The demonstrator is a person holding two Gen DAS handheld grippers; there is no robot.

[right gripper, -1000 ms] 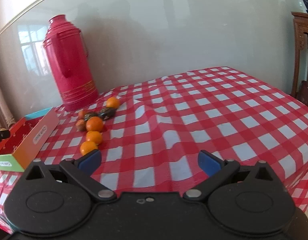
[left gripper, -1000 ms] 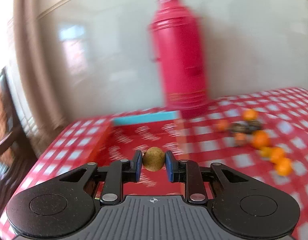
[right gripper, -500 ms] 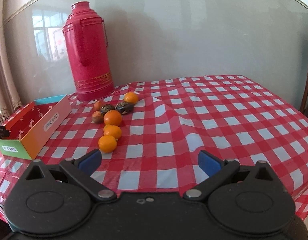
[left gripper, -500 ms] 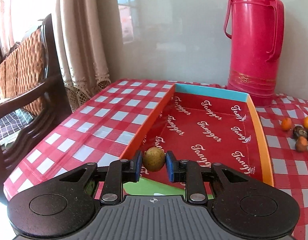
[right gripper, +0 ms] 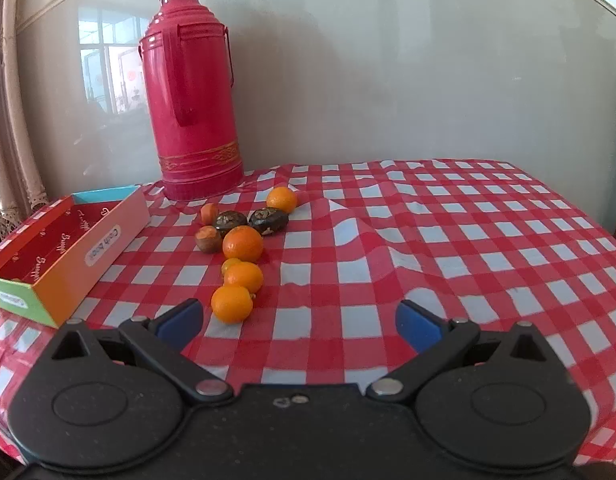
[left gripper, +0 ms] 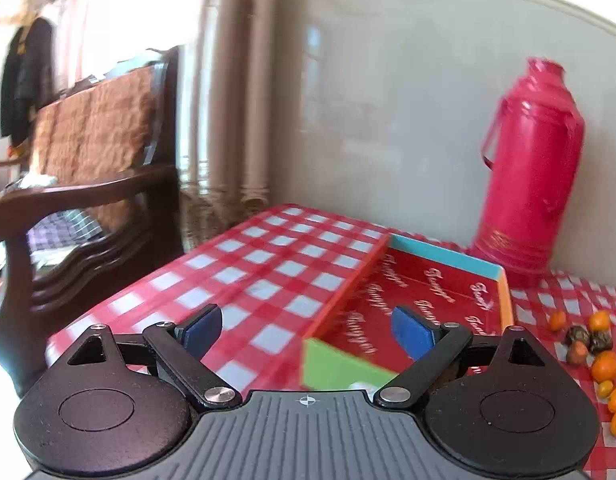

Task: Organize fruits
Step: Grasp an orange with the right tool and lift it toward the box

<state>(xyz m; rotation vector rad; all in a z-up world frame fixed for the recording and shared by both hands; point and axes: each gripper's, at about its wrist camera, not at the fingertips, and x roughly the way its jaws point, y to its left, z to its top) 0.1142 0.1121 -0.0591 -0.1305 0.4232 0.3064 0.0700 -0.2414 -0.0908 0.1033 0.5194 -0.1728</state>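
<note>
Currently your left gripper [left gripper: 306,326] hangs spread and empty over the near end of the box [left gripper: 423,308], while your right gripper [right gripper: 299,322], also spread, faces the fruits [right gripper: 242,243] at 11 o'clock, presumably lining up a pick.

My left gripper [left gripper: 306,326]: jaws spread wide, nothing between the blue pads [left gripper: 202,326]. My right gripper [right gripper: 298,322]: jaws likewise spread wide, pads bare, held level and low.
</note>
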